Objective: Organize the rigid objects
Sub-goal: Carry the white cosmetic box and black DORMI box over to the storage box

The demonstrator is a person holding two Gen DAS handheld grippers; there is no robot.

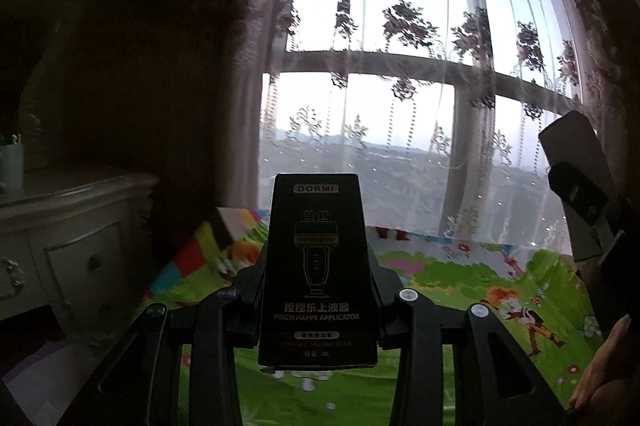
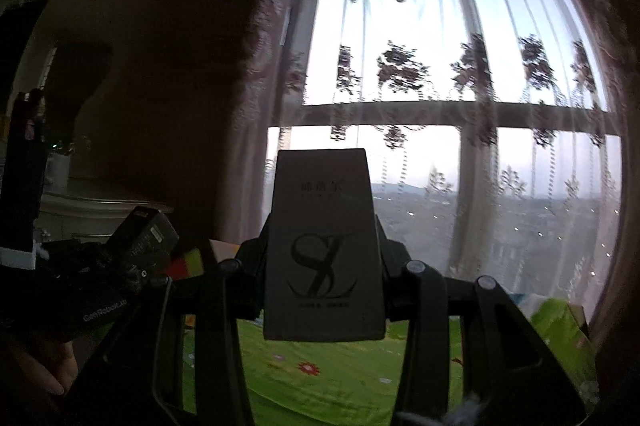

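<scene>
My left gripper (image 1: 318, 266) is shut on a black box (image 1: 318, 246) printed "DORMI" and "PINCH HAPPY APPLICATOR", held upright above a colourful play mat (image 1: 460, 282). My right gripper (image 2: 323, 258) is shut on a grey box (image 2: 323, 226) with a large "SL" logo, also upright and lifted. The grey box shows at the right edge of the left wrist view (image 1: 576, 182). The black box and left gripper show at the left of the right wrist view (image 2: 146, 232).
A white dresser (image 1: 68, 246) stands at the left, with a cup (image 1: 10, 166) on top. A big window with a flowered lace curtain (image 1: 400, 66) fills the background. The cartoon play mat (image 2: 340, 370) lies below both grippers.
</scene>
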